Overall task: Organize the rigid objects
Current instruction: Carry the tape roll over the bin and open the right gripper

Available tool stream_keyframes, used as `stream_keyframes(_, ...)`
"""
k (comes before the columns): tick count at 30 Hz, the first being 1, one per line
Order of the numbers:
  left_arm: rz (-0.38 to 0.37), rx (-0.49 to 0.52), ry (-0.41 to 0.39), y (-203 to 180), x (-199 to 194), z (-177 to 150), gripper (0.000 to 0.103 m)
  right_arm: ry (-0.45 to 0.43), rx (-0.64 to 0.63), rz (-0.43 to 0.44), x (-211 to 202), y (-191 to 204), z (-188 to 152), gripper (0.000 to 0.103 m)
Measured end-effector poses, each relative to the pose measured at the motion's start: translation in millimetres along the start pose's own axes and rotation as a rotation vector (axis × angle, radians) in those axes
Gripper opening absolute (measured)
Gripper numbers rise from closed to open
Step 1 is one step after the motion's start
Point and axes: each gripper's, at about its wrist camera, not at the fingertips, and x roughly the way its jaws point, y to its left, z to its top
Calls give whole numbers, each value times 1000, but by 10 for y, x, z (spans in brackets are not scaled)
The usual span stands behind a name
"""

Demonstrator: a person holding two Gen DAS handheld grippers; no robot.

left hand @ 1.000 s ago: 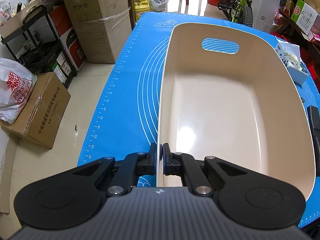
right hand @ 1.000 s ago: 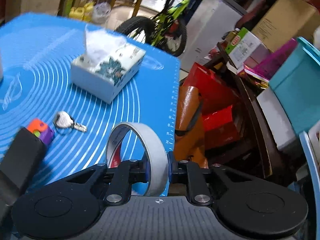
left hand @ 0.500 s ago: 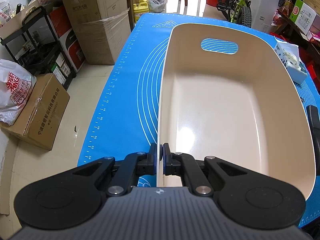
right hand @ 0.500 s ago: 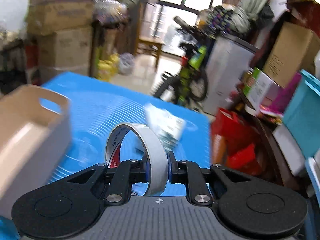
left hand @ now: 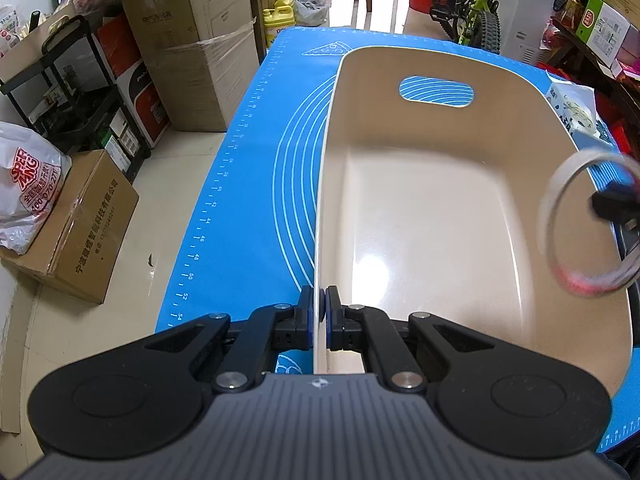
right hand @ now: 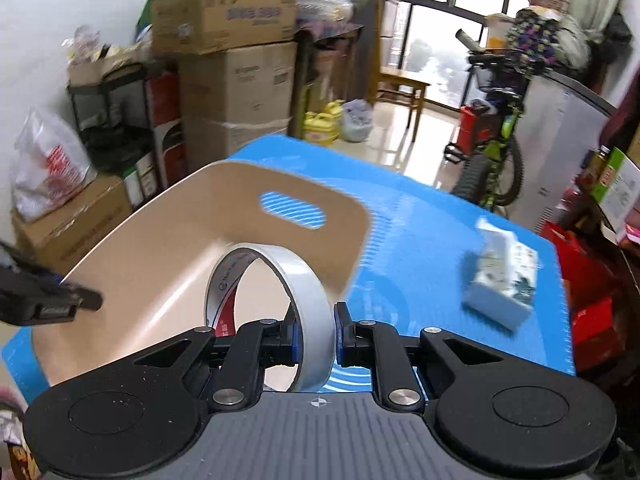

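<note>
The left tool point(left hand: 321, 317) is clamped tight on the near wall of the beige bin point(left hand: 420, 216) on the blue-matted counter point(left hand: 256, 184), while the right tool point(right hand: 314, 334) grips a roll of tape point(right hand: 308, 292) above the bin's right edge, near a tissue box point(right hand: 504, 280).

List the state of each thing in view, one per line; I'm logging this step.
Bin: empty, upright on the mat, rim pinched.
Tape roll: held on edge above the bin's near side.
Tissue box: on the mat, apart from the bin, tissue sticking out.
Left gripper: shut on the bin's wall.
Right gripper: shut on the tape roll.
</note>
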Motion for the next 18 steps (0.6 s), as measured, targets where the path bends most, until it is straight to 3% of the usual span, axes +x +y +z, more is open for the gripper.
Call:
stream_keyframes(8, -1, 3, 3, -17, 8, -11, 7, 88, -18, 37, 287, 327, -51, 25)
stream_keyframes(15, 0, 8, 7, -19, 17, -16, 7, 130, -4, 54, 369, 355, -160, 26)
stream_keyframes(18, -3, 5, 8, -7, 23, -8, 7, 109, -13, 50, 330, 375, -150, 48)
